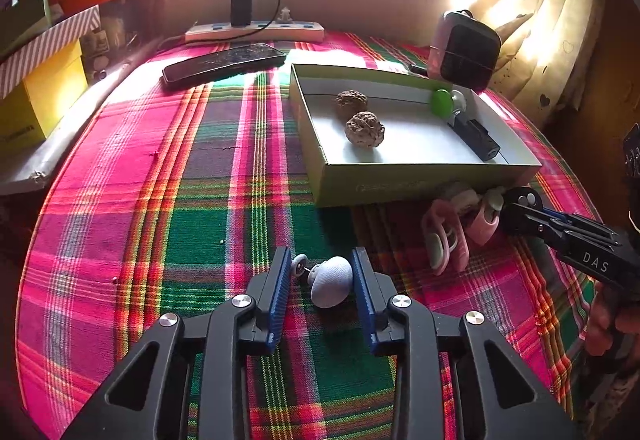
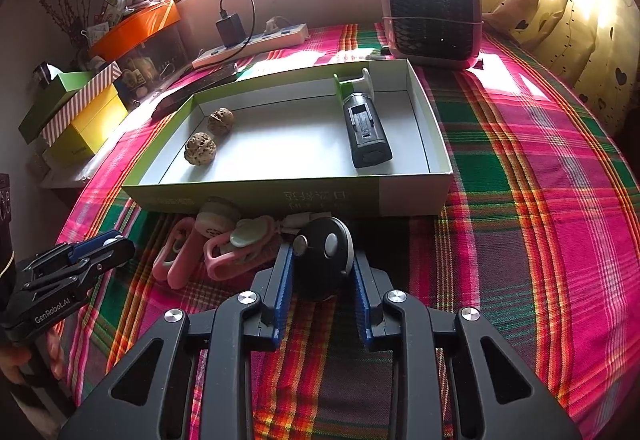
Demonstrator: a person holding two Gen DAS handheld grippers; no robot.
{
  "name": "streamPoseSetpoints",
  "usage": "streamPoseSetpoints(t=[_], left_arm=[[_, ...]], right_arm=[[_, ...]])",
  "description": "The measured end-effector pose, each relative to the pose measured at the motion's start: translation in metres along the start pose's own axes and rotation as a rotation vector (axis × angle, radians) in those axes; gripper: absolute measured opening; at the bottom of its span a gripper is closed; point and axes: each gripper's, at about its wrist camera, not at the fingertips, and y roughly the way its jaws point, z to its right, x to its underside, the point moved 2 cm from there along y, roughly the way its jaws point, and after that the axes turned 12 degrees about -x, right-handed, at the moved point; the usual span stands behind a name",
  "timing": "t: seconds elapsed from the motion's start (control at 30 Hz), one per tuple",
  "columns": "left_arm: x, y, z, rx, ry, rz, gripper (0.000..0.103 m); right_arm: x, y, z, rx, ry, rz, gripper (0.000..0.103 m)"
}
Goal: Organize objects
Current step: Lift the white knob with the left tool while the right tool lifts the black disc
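A shallow white box with green sides (image 1: 420,180) (image 2: 256,192) lies on the plaid cloth. It holds two walnuts (image 1: 365,129) (image 2: 200,148) and a black device with a green knob (image 1: 474,136) (image 2: 366,132). My left gripper (image 1: 322,272) brackets a pale blue-white rounded piece (image 1: 332,282) with a small wheel; its right finger touches the piece, the left stands off. My right gripper (image 2: 322,264) is shut on a round black device (image 2: 322,260) in front of the box. Pink clips (image 1: 446,236) (image 2: 216,244) lie beside it.
A phone (image 1: 224,62), a power strip with a charger (image 1: 256,28) (image 2: 252,40) and a small fan heater (image 1: 464,48) (image 2: 432,16) stand behind the box. Stacked yellow, striped and green boxes (image 1: 40,80) (image 2: 80,112) sit at the left. Curtains hang at the right.
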Motion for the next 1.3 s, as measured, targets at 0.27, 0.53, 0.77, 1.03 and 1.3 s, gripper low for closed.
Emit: streamPoseSetpoints(t=[0.27,0.53,0.77,1.03,1.3], left_arm=[[0.000,0.000,0.001,0.000,0.000,0.000,0.028],[0.000,0.000,0.001,0.000,0.000,0.000,0.028],[0.000,-0.001,0.000,-0.009,0.005,-0.002,0.028],[-0.003,-0.007,0.003,-0.010,0.001,0.011,0.028],[-0.013,-0.016,0.007,0.002,0.015,0.032,0.028]], right_arm=[[0.000,0.000,0.001,0.000,0.000,0.000,0.028],[0.000,0.000,0.001,0.005,-0.003,0.001,0.028],[0.000,-0.003,0.002,0.009,0.001,0.011,0.028],[0.000,-0.008,0.000,0.007,-0.002,0.022,0.028],[-0.004,-0.015,-0.002,0.003,-0.009,0.037,0.028]])
